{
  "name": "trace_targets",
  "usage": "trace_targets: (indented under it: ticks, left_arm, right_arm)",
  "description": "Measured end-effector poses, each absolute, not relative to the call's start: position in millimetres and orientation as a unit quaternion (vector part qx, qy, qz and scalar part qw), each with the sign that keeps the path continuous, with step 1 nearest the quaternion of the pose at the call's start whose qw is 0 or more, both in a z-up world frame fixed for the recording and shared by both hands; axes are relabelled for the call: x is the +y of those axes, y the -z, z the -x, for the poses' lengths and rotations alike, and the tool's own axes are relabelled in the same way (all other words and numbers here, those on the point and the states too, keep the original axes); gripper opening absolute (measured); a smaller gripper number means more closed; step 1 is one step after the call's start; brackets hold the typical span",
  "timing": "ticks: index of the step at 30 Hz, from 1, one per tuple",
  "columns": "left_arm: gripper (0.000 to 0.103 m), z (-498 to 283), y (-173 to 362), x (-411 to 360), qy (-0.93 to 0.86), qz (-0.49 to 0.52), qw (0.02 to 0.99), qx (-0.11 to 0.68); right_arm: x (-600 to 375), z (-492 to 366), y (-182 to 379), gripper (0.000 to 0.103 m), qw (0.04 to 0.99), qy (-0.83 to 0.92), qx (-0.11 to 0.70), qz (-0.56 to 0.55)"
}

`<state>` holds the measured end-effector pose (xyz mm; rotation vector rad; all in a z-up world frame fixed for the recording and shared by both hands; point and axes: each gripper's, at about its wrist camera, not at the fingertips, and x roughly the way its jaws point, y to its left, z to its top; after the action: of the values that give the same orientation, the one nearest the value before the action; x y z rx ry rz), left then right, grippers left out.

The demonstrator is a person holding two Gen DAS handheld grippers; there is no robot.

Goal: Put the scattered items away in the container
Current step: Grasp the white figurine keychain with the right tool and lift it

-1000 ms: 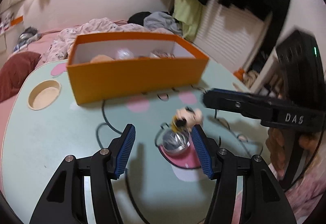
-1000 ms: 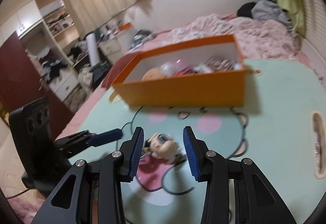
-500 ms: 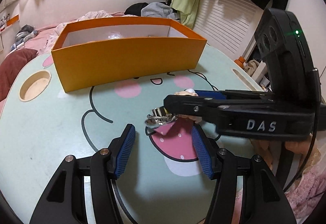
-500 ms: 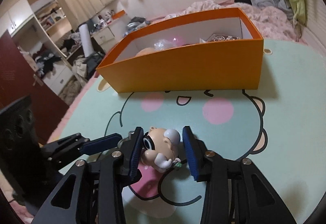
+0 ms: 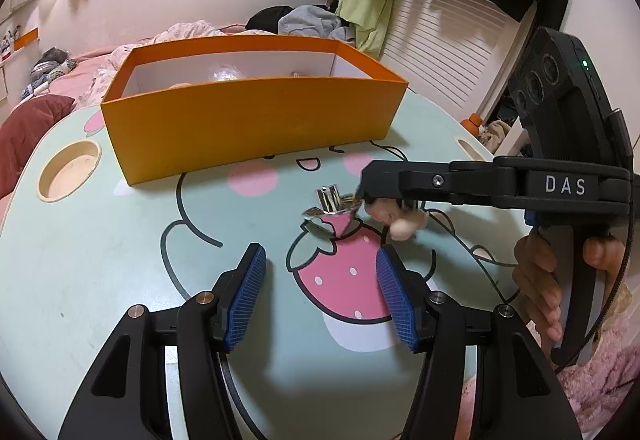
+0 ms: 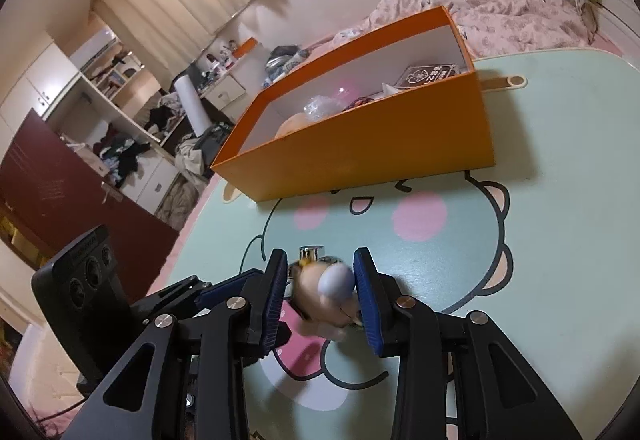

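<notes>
A small beige toy figure (image 6: 324, 292) with a metal key clip (image 6: 312, 254) sits between the blue pads of my right gripper (image 6: 320, 280), which is shut on it. In the left wrist view that right gripper (image 5: 372, 200) reaches in from the right, a hand on its handle. There the toy figure (image 5: 396, 220) shows under its finger, and the key clip (image 5: 332, 202) dangles just above the table. My left gripper (image 5: 320, 268) is open with nothing between its pads, low over the strawberry print. The orange box (image 5: 248, 124) (image 6: 380, 144) stands behind with several items inside.
The mint-green table (image 5: 100, 260) has a cartoon print, a round cup hole (image 5: 68, 170) at the left and a slot (image 6: 504, 82) near the box's right end. A bed with pink bedding (image 6: 520, 16) lies beyond. Shelves and clutter fill the room's left side.
My right gripper has narrowed onto the toy figure and rolled a little. The key clip that lay on the table now hangs from the toy. The left gripper stays open in place.
</notes>
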<state>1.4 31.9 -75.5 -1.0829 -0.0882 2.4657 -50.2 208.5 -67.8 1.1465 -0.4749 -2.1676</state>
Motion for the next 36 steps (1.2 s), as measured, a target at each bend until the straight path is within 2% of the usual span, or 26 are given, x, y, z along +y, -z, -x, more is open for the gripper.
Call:
trace_targets:
  ticks: [7,9,13,16,20,23,25,26,30,36]
  left_arm:
    - [0.058,0,77,28,-0.893,0.391,0.220,-0.036]
    - [0.058,1,76,26,-0.895,0.389,0.215,-0.036]
    - [0.058,14,77,25,-0.893,0.405,0.192,-0.046]
    - [0.058,21,75,28,-0.886,0.413,0.204,-0.058]
    - [0.058,34,75,33,-0.885,0.430,0.170,-0.052]
    - [0.058,41,75,31,-0.889,0.432,0.145,-0.049]
    - [0.058,43,75,28,-0.888,0.432,0.144,-0.058]
    - [0.058,43,75,27,-0.888,0.432,0.145,-0.061]
    - [0.058,43,77,29,-0.889,0.430,0.145,-0.057]
    - [0.058,43,76,34,-0.892,0.428,0.137,-0.046]
  right_arm:
    - [215,53,63,0.033,0.318,0.823,-0.190,-0.431]
    - [219,51,59,0.037,0.317,0.826,-0.185,-0.427]
    - [215,42,54,0.046,0.329,0.830,-0.134,-0.429]
    - [207,38,55,0.047,0.328,0.834,-0.100,-0.432]
    - [196,41,67,0.047,0.319,0.832,-0.073,-0.448]
    - [191,38,71,0.046,0.314,0.839,-0.052,-0.441]
    - [190,37,72,0.040,0.311,0.841,-0.043,-0.440]
    - [188,36,72,0.034,0.310,0.842,-0.033,-0.440]
    - [186,28,69,0.033,0.324,0.842,0.003,-0.431]
    - [209,26,51,0.031,0.316,0.855,-0.007,-0.411]
